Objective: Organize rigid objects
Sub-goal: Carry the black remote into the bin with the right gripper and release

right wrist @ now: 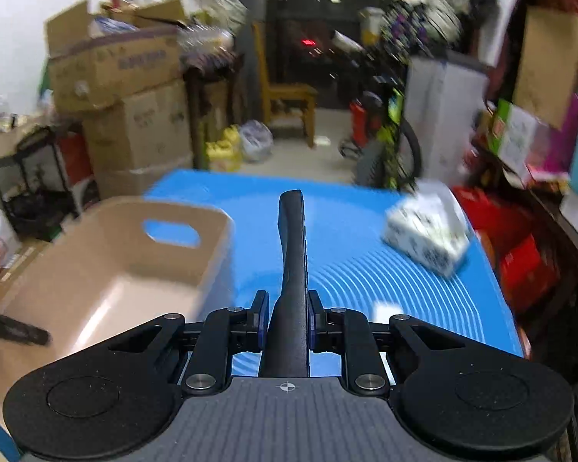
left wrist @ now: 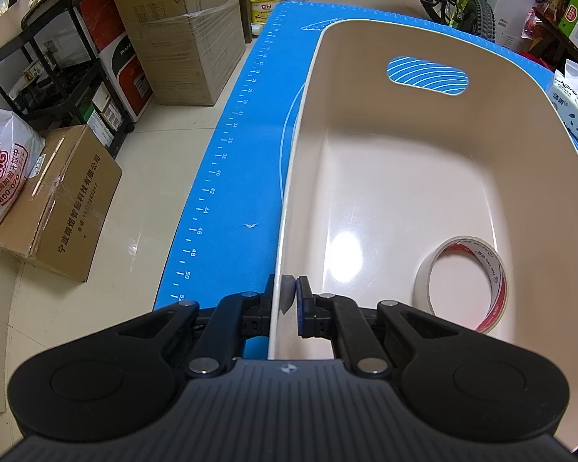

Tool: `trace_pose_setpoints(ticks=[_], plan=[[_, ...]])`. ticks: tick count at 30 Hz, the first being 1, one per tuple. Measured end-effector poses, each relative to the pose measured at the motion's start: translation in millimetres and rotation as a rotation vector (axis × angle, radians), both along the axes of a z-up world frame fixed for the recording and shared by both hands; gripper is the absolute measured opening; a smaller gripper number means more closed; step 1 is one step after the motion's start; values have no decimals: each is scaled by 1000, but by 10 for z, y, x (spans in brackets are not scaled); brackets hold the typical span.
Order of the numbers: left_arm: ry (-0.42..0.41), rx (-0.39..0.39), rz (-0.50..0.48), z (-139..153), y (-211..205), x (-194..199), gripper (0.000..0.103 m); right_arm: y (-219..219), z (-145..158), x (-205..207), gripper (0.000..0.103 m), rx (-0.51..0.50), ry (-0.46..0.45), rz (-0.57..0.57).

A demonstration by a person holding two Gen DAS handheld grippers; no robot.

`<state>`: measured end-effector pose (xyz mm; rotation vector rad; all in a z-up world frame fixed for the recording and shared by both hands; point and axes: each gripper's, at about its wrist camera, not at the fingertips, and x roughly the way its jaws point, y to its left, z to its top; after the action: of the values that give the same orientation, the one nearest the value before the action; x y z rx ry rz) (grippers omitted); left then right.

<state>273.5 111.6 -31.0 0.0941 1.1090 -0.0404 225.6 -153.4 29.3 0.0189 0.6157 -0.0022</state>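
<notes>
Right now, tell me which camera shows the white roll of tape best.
The left wrist view: the white roll of tape lies plainly inside the beige plastic bin. The right wrist view shows the bin, not the roll.

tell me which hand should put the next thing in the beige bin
Right, probably. The right gripper already holds a black handle-like object beside the bin. The left gripper is clamped on the bin's rim, steadying it.

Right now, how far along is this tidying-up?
Done: one tape roll lies in the beige bin. In hand: the left gripper is clamped on the bin's rim, and the right gripper is shut on a long black object over the blue mat. Left: binning that; a tissue pack remains on the mat.
</notes>
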Motion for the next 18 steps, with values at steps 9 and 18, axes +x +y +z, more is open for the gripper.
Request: trace_pose_setpoints(ticks=[9, 18], plan=[[0, 0, 0, 4, 6, 0, 10, 595, 218, 197, 29, 37, -31, 164], [-2, -5, -4, 11, 16, -3, 9, 994, -102, 371, 29, 17, 83, 226]])
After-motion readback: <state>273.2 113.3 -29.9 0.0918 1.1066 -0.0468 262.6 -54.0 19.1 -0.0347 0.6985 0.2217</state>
